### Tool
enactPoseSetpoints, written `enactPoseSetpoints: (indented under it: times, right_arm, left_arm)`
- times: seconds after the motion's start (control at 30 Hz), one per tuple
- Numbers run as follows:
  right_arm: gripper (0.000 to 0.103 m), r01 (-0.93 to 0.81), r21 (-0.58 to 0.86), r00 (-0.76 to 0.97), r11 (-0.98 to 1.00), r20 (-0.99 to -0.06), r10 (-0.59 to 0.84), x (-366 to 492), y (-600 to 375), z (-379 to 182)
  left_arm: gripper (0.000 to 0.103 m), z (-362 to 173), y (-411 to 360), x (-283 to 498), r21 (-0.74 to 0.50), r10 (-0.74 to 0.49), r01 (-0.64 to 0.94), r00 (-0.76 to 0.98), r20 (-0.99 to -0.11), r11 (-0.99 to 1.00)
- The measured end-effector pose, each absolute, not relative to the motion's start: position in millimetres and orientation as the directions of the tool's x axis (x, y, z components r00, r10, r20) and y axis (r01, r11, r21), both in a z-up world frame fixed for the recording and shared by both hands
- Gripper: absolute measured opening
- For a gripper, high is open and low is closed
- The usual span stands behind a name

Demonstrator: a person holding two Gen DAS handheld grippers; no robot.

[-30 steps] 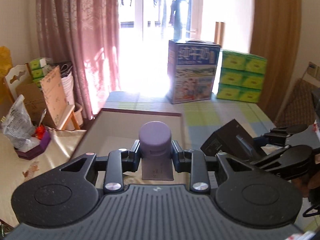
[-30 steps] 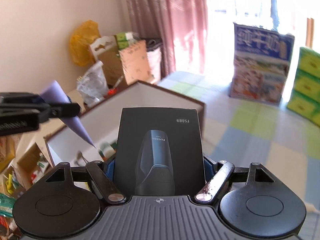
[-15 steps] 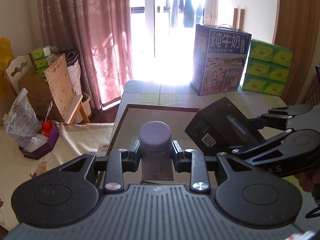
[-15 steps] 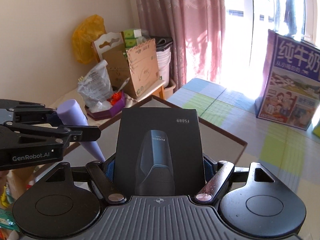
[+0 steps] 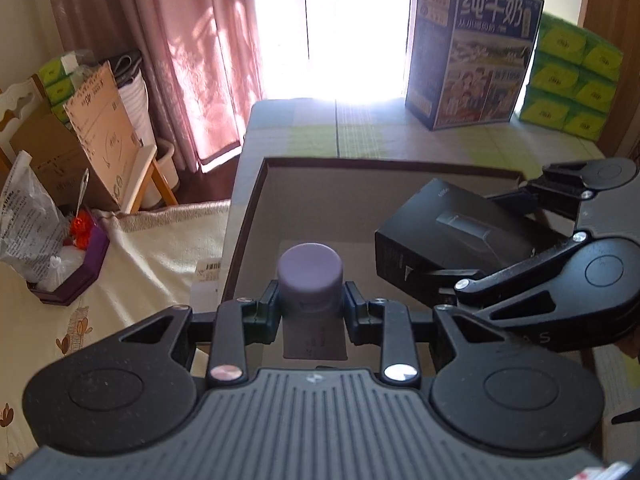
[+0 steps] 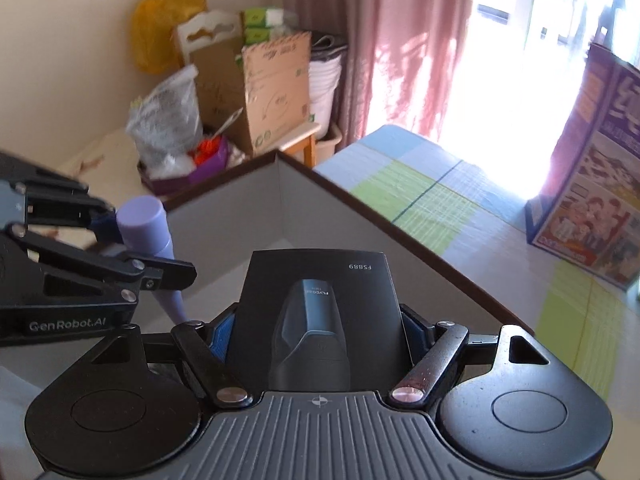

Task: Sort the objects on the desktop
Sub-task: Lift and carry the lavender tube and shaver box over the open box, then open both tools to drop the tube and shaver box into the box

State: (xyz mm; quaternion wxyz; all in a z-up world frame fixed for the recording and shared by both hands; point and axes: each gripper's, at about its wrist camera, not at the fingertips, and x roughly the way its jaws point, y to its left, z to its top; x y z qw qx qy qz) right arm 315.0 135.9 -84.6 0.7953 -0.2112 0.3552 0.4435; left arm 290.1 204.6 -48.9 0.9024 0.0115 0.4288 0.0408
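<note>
My left gripper (image 5: 311, 309) is shut on a lilac tube (image 5: 311, 280) with a round cap, its pads pressing just below the cap. The same tube (image 6: 149, 236) hangs cap-up at the left of the right wrist view. My right gripper (image 6: 318, 320) is shut on a black shaver box (image 6: 316, 312) printed "FS889"; the box (image 5: 448, 240) also shows at the right of the left wrist view. Both grippers hover over an open cardboard box (image 5: 256, 200) with a dark rim and pale inner walls (image 6: 248, 216). Its floor is mostly hidden by the held items.
The open box sits on a checked green and blue mat (image 6: 420, 196). A blue milk carton (image 5: 472, 52) and stacked green tissue packs (image 5: 572, 80) stand at the back. To the left lie a cream cloth (image 5: 140, 248), a purple tray (image 5: 80, 276), a plastic bag and cardboard boxes (image 6: 276, 84).
Both grippers have moved forward and down over the open box, which now fills more of each view. Their holds on the tube and the shaver box are unchanged.
</note>
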Motion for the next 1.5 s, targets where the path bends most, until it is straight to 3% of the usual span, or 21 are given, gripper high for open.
enactPoseSetpoints:
  times: [0.73,0.9,1.5]
  right_arm:
    - [0.088,-0.871,-0.078,0.367,0.485,-0.759,0.537,330.8,121.8,-98.3]
    - [0.090,-0.868,-0.065,0.369,0.492,-0.747,0.553,329.0,113.6,-93.1]
    - [0.099,-0.888,-0.057,0.355,0.457,-0.717,0.600,290.9,85.0,-71.2]
  left_arm:
    - [0.028,-86.5,197.5,327.0,0.030,0.025,0.000,0.545,-0.838,1.000]
    - [0.046,-80.9,196.4,325.5,0.043,0.033,0.005,0.559,-0.829,0.999]
    - [0.072,-55.2,196.2,280.8,-0.001,0.015,-0.027,0.572,-0.820,1.000]
